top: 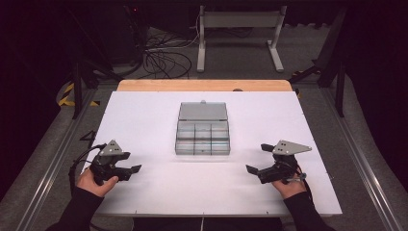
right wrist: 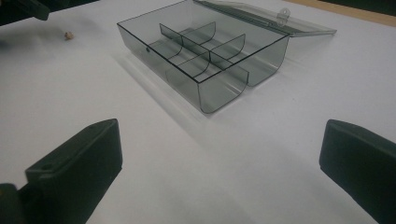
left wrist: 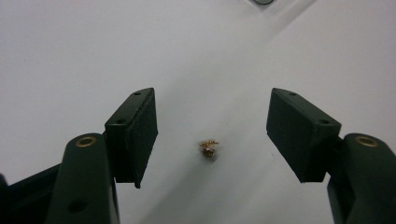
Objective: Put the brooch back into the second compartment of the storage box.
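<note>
One small gold-coloured metal trinket lies on the white bench, between the open jaws of the left tongs. One clear grey plastic compartment box with its one lid folded back sits ahead of the right tongs; it shows six compartments. Two tongs in all, one in each hand.

Matt white table, glossy clear smoky plastic box, shiny gold-coloured metal trinket.

You won't find any readable text, label, brand, number or sign here: nothing legible on the table or the clear box.
</note>
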Action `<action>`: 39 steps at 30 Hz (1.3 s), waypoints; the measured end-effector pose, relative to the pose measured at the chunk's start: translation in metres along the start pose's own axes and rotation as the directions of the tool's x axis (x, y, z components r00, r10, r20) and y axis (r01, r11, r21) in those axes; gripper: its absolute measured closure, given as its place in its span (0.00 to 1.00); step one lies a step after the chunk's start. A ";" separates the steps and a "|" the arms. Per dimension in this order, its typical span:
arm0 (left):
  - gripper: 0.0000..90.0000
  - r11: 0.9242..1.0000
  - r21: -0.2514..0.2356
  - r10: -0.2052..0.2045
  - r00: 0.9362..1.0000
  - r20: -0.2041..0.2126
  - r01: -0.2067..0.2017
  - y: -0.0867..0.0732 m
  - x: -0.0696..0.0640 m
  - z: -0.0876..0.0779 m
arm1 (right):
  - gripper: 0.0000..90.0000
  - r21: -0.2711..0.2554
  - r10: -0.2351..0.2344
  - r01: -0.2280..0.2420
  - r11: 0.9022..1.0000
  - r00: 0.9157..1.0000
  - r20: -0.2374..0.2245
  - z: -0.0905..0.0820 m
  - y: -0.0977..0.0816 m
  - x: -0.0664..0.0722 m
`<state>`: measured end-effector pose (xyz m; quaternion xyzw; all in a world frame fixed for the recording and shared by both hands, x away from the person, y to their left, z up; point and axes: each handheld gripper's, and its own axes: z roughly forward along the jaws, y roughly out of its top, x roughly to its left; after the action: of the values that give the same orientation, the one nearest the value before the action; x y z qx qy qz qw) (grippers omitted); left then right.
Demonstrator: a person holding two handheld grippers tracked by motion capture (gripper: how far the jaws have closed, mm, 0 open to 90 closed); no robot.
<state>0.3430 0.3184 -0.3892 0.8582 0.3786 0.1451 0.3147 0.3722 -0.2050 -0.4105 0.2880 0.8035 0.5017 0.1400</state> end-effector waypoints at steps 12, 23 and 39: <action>0.41 0.994 0.112 0.011 1.000 -0.007 -0.010 -0.005 0.001 0.007 | 0.00 0.009 -0.002 0.002 1.000 1.000 -0.005 0.001 -0.001 0.001; 0.41 0.980 0.200 0.016 1.000 0.020 -0.020 -0.007 -0.001 0.019 | 0.00 0.016 -0.006 0.006 1.000 1.000 -0.009 0.003 -0.001 0.001; 0.59 0.983 0.185 0.012 1.000 0.014 -0.015 -0.004 -0.001 0.022 | 0.00 0.020 -0.007 0.007 1.000 1.000 -0.015 0.004 -0.001 0.002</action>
<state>0.3505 0.3101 -0.4091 0.8872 0.3825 0.1059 0.2352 0.3722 -0.2016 -0.4131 0.2828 0.8105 0.4954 0.1329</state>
